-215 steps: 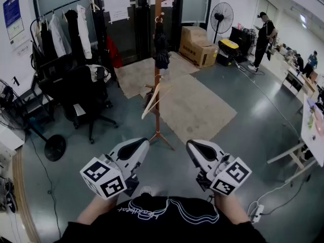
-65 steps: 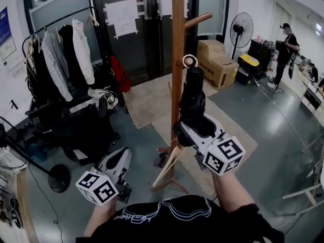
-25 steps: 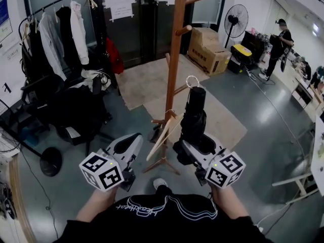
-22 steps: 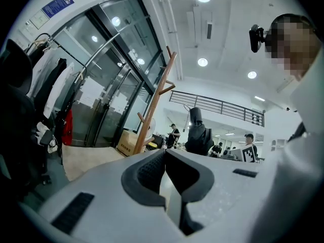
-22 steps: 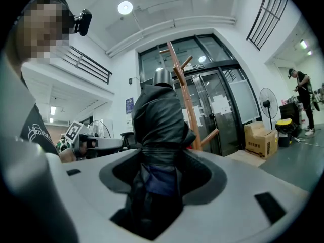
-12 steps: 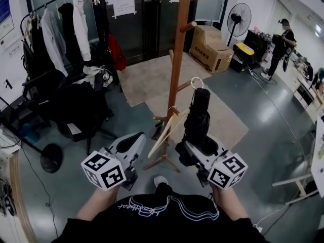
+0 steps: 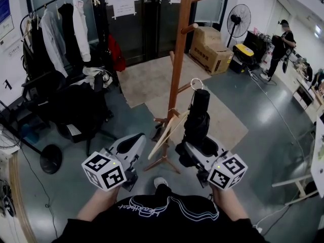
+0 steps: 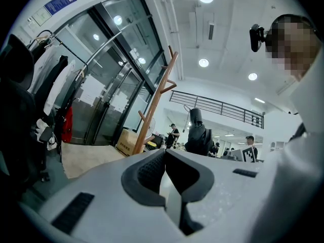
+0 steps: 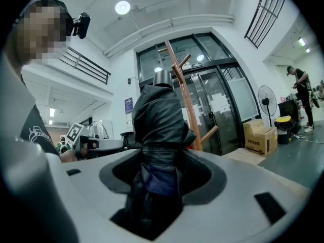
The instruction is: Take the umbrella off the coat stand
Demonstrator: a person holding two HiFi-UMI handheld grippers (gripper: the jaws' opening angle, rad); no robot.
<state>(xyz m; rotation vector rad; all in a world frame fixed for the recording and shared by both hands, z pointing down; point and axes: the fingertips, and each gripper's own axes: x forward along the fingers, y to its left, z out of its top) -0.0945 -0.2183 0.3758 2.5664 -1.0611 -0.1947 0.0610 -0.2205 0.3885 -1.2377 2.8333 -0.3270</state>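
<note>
The folded black umbrella (image 7: 196, 121) stands upright with its ring loop on top, a short way right of the wooden coat stand (image 7: 179, 59) and off its pegs. My right gripper (image 7: 188, 154) is shut on the umbrella's lower part. In the right gripper view the umbrella (image 9: 159, 128) fills the gap between the jaws of my right gripper (image 9: 161, 182), with the stand (image 9: 185, 97) behind it. My left gripper (image 7: 134, 143) hangs shut and empty, left of the stand's base. In the left gripper view, my left gripper (image 8: 165, 160) has its jaws pressed together; the umbrella (image 8: 198, 135) shows beyond.
A wooden hanger (image 7: 168, 131) leans low on the stand. A black office chair (image 7: 81, 110) and a clothes rack with coats (image 7: 59, 29) stand at the left. Cardboard boxes (image 7: 210, 47), a fan (image 7: 239, 16) and a person (image 7: 280, 40) are at the back right.
The umbrella hung on the stand at first; my right gripper took it and drew it away to the right. Over the last half second nothing has visibly moved.
</note>
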